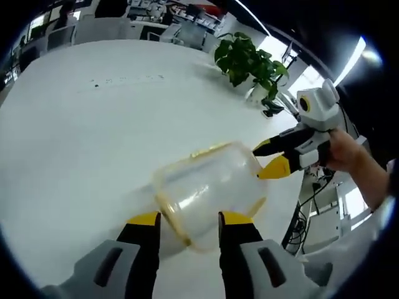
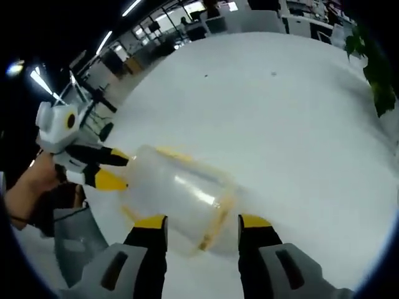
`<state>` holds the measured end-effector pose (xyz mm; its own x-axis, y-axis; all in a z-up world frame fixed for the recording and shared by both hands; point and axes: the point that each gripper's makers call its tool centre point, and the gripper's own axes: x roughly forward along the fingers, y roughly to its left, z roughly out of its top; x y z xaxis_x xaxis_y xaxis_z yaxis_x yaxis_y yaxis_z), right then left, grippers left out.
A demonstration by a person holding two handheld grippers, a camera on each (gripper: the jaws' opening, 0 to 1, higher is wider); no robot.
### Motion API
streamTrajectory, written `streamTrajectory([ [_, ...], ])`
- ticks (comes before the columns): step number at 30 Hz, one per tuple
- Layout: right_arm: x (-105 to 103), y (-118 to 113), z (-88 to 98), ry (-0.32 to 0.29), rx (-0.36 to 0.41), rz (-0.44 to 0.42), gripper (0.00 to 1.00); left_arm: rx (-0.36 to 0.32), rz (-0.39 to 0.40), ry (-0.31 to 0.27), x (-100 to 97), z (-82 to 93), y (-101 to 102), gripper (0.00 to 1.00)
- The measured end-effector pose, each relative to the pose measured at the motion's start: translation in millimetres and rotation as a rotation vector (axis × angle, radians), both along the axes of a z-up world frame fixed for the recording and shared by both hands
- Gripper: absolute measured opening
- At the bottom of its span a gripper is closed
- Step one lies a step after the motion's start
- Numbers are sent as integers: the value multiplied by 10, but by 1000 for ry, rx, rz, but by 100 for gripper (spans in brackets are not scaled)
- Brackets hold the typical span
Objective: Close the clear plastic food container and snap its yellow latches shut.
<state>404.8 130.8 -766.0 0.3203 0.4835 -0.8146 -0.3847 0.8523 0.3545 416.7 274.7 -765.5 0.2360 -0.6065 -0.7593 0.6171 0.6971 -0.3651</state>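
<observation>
Right now the clear plastic food container (image 1: pixel 209 190) is up off the white table (image 1: pixel 93 124), lying on its side between the two grippers, its walls cloudy and its yellow rim (image 1: pixel 169 215) a bit blurred.

Seen along the left gripper (image 1: pixel 187 219), the two yellow-tipped jaws stand well apart, one on each side of the container's near end. The rim sits in the gap between them. Whether the tips actually press on the plastic I cannot tell. Further to the right, the right gripper (image 1: pixel 269 158) comes in, held in a person's hand (image 1: pixel 341 149). Its jaws are spread a little and their yellow tips meet the container's far end. Behind it a leafy potted plant (image 1: pixel 249 61) stands near the table's far edge.

Looking along the right gripper (image 2: pixel 202 222), the left gripper (image 2: pixel 112 169) is at the left of the view with a hand (image 2: pixel 31 184) behind it, its jaws parted around the container's (image 2: pixel 177 196) end there. The container stretches to the right from it. A yellow band (image 2: pixel 215 224) shows down between the right gripper's own jaws. Those jaws are wide apart, either side of the container, and contact is not clear. The table (image 2: pixel 280 106) spreads beyond.
</observation>
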Motion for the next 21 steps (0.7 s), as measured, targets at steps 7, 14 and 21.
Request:
streamTrajectory([
  [7,1,11,37,-12,-31,77,45,20,-105,-43,0,55,-13,40],
  [14,29,-22,23,-34,-79,142,45,71,-196,-91,7,55,-15,40],
  [21,25,2,34,-65,-122,237,45,71,-252,-116,8,81,-58,40],
])
